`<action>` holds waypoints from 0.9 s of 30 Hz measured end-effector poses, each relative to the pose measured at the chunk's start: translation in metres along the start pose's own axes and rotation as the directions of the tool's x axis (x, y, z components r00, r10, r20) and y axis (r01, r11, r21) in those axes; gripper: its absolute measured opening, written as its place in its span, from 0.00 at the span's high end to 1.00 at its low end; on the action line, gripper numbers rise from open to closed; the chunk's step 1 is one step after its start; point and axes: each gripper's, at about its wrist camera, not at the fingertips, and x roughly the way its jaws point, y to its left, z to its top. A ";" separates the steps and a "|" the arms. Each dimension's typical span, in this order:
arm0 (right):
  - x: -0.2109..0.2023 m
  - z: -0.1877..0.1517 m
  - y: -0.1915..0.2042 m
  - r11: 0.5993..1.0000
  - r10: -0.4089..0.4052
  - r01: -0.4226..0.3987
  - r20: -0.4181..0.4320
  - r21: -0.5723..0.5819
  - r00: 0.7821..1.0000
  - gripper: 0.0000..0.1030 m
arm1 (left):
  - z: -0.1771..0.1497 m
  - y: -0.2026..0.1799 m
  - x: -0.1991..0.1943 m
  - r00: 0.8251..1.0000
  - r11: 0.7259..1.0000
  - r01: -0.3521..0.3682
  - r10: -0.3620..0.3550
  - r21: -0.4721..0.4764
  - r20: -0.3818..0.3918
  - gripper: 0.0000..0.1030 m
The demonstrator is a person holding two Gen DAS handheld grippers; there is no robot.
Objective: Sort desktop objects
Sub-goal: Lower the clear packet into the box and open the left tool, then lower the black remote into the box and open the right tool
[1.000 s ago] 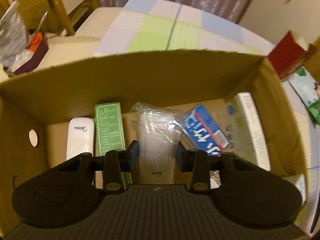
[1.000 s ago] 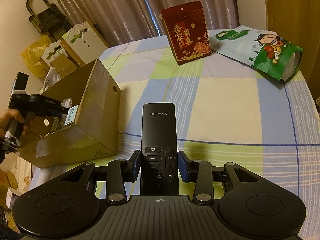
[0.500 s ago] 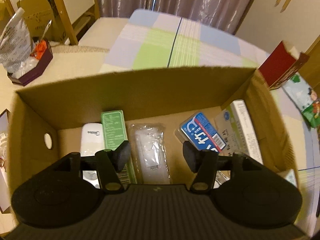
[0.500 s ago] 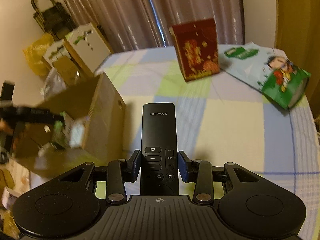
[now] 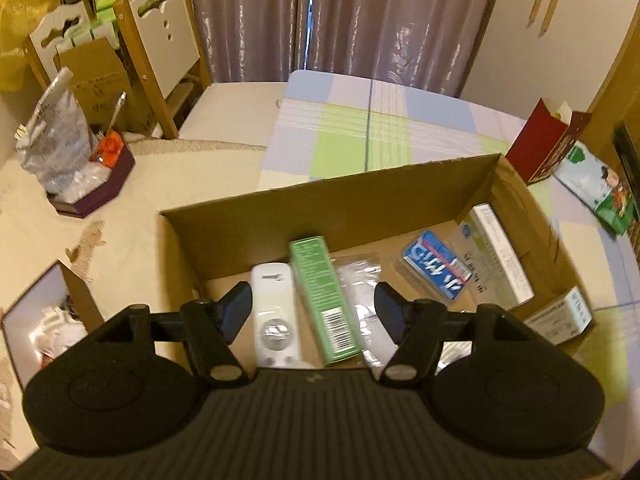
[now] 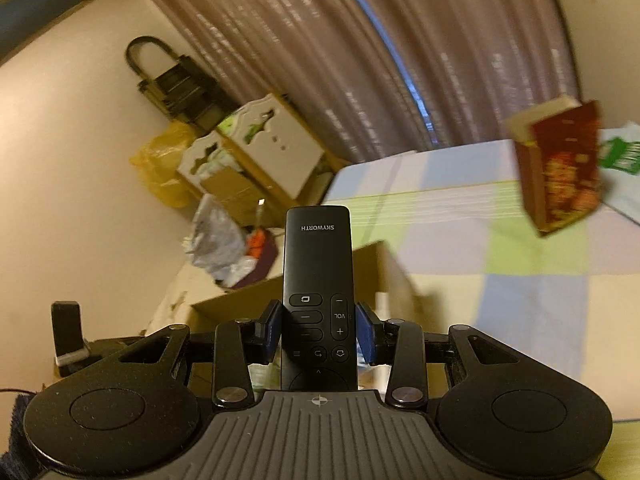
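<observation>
My left gripper [image 5: 312,310] hangs wide open, empty, above the cardboard box [image 5: 340,204]; white remote [image 5: 274,312] and green carton [image 5: 320,296] lie inside. My right gripper [image 6: 318,330] clamps the black remote [image 6: 318,280]; box beneath.

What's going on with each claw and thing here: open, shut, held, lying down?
Left claw: open, empty.
Right claw: shut on black Skyworth remote.
Cardboard box: open-topped.
White remote: lying in box.
Green carton: lying in box.
Red gift box: upright.

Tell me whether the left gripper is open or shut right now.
Open. The left gripper has its jaws spread wide with nothing between them, above the cardboard box and the green carton inside.
</observation>
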 end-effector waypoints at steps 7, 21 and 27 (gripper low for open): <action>0.057 0.000 0.036 1.000 -0.019 0.018 -0.077 -0.016 0.997 0.63 | -0.008 0.015 -0.005 0.999 0.999 -0.034 0.034 0.031 0.001 0.35; 0.100 -0.022 0.049 0.996 -0.087 0.085 -0.154 -0.019 0.984 0.63 | -0.014 0.033 -0.012 1.000 0.999 -0.003 0.002 0.036 0.023 0.30; 0.106 -0.022 0.049 0.994 -0.111 0.112 -0.170 -0.003 0.979 0.63 | -0.010 0.038 -0.016 0.999 0.999 0.014 -0.015 0.043 0.040 0.29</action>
